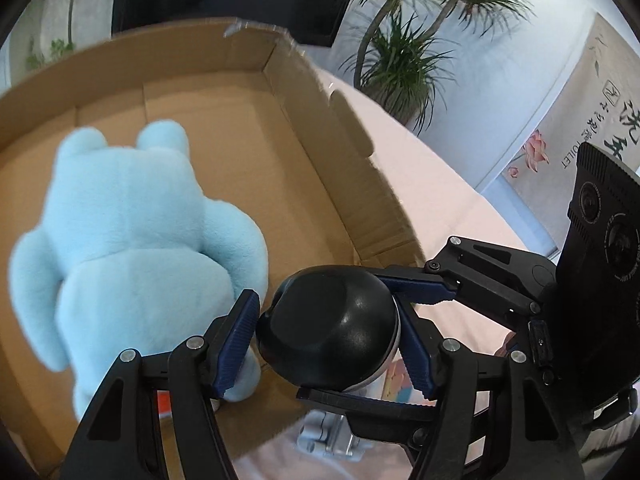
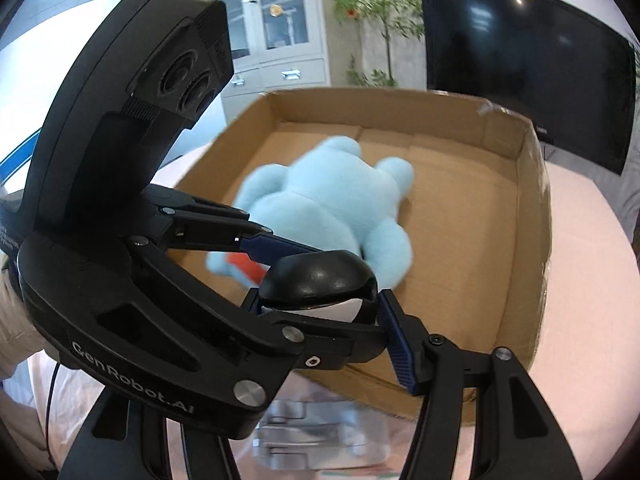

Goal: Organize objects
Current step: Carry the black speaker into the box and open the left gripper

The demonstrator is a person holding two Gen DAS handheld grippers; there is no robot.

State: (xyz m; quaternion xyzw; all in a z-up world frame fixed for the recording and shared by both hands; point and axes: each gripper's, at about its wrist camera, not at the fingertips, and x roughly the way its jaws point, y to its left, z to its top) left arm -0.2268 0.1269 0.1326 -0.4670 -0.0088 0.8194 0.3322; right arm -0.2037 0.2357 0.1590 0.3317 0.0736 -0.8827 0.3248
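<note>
A plush toy point(image 1: 128, 240) lies inside the cardboard box point(image 1: 340, 152), and the box sits on the counter point(image 1: 440, 200). Both tongs meet at the near edge of the box and hold one round bowl point(image 1: 332, 324) between them, the left tongs point(image 1: 332, 340) from the near side, the right tongs point(image 1: 376, 332) from the right. A metal stand point(image 2: 320, 436) lies on the counter just in front of the box, under the bowl.

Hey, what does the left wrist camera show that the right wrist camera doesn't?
Only the left wrist view shows a palm-like plant and a banner with a pink lotus. Only the right wrist view shows a glass-door cabinet. Both show the cardboard box on the pink cloth, the blue plush toy lying in it, a dark screen, and both grippers, left gripper and right gripper, clamped on one black rounded object.
</note>
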